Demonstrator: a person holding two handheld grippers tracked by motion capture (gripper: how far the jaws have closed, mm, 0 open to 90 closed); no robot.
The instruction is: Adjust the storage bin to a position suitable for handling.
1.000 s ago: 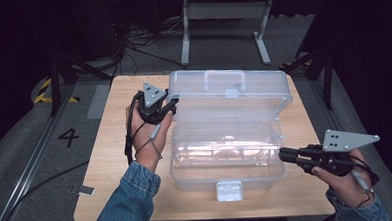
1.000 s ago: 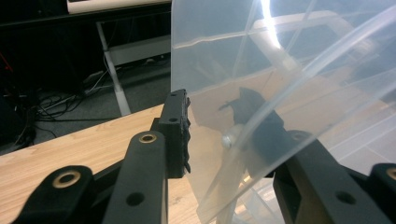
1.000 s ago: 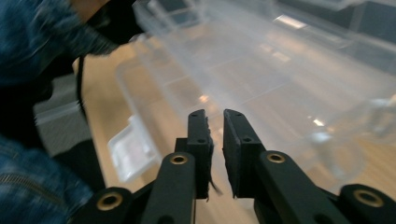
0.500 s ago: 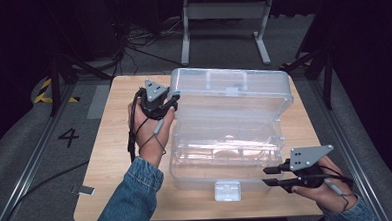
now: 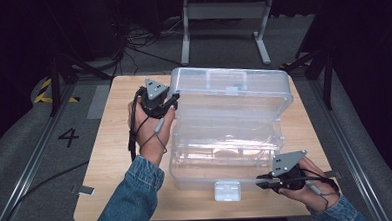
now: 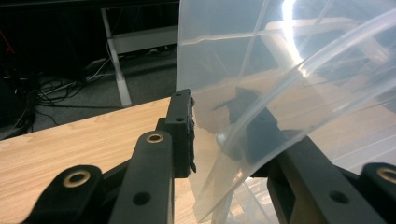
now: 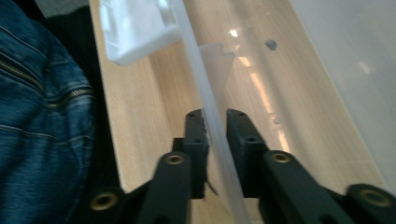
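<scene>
A big clear plastic box (image 5: pixel 225 149) stands on the wooden table (image 5: pixel 111 159) with its lid (image 5: pixel 233 91) raised at the back. My left gripper (image 5: pixel 172 102) is at the lid's left edge. In the left gripper view its jaws (image 6: pixel 224 133) straddle that clear wall, one pad (image 6: pixel 183 126) pressed on the outside, the other inside. My right gripper (image 5: pixel 259 182) is at the box's front right corner. In the right gripper view its jaws (image 7: pixel 215 122) are closed on the thin front rim (image 7: pixel 210 93). A white latch (image 5: pixel 227 190) hangs from the front.
The latch (image 7: pixel 140 28) and a denim sleeve (image 7: pixel 42 116) lie beyond and left of the right jaws. Behind the table stands a white metal frame (image 5: pixel 224 11) amid cables (image 5: pixel 131 48). A floor mark "4" (image 5: pixel 68 137) and a rail (image 5: pixel 31 167) lie to the left.
My right gripper came in from the table's right side, down and left to the box's front rim, and its jaws closed on it. The left gripper stayed on the lid's edge.
</scene>
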